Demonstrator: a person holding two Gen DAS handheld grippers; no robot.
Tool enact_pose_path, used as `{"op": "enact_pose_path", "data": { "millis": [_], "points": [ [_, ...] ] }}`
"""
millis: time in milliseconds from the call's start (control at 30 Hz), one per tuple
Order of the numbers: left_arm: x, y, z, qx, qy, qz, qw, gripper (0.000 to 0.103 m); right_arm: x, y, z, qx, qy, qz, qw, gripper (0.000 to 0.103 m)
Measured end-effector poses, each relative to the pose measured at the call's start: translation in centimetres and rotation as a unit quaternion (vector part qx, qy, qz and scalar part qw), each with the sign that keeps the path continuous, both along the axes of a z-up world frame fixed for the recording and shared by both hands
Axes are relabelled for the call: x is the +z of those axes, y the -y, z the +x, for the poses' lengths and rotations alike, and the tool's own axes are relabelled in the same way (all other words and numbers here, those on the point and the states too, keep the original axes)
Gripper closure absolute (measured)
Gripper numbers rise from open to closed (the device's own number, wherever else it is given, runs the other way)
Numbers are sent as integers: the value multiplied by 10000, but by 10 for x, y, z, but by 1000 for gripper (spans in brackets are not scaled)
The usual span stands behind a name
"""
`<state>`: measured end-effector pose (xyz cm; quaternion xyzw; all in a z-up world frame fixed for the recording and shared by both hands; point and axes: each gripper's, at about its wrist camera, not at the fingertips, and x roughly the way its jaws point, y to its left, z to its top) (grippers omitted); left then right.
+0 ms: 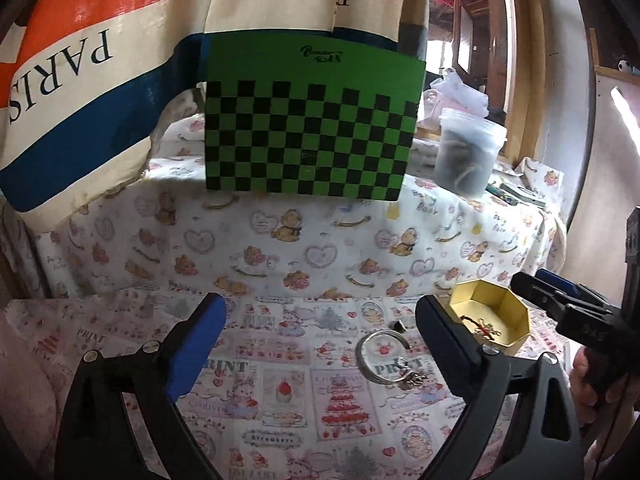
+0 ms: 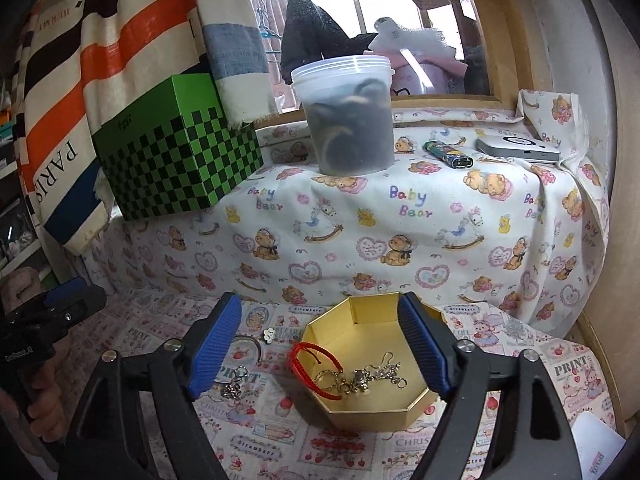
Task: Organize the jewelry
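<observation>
A gold octagonal box [image 2: 362, 414] [image 1: 516, 328] stands on the printed cloth. It holds a red cord bracelet [image 2: 316, 354], gold rings [image 2: 328, 380] and a silver chain [image 2: 380, 374]. My right gripper [image 2: 320, 344] is open and empty, its jaws standing over the box's two sides. A silver bangle [image 1: 380, 356] with a charm [image 1: 412, 380] lies on the cloth left of the box, with a small stud [image 1: 398, 325] beside it. My left gripper [image 1: 320, 340] is open and empty; the bangle lies just inside its right finger.
A green checkered box [image 1: 308, 120] [image 2: 180, 160] and a lidded plastic tub [image 2: 346, 116] stand on the raised ledge behind. A lighter [image 2: 448, 154] and a white device [image 2: 518, 148] lie there too. A striped PARIS cloth [image 1: 80, 80] hangs at left.
</observation>
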<state>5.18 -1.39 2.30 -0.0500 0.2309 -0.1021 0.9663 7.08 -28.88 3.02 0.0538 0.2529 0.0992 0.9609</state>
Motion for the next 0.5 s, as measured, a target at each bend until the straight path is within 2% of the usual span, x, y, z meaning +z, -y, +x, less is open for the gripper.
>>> {"op": "enact_pose_path", "data": {
  "millis": [500],
  "points": [
    [-12, -6, 9, 162, -204, 99, 9996, 8, -6, -3, 2, -14, -62, -65, 10000, 19]
  ]
}}
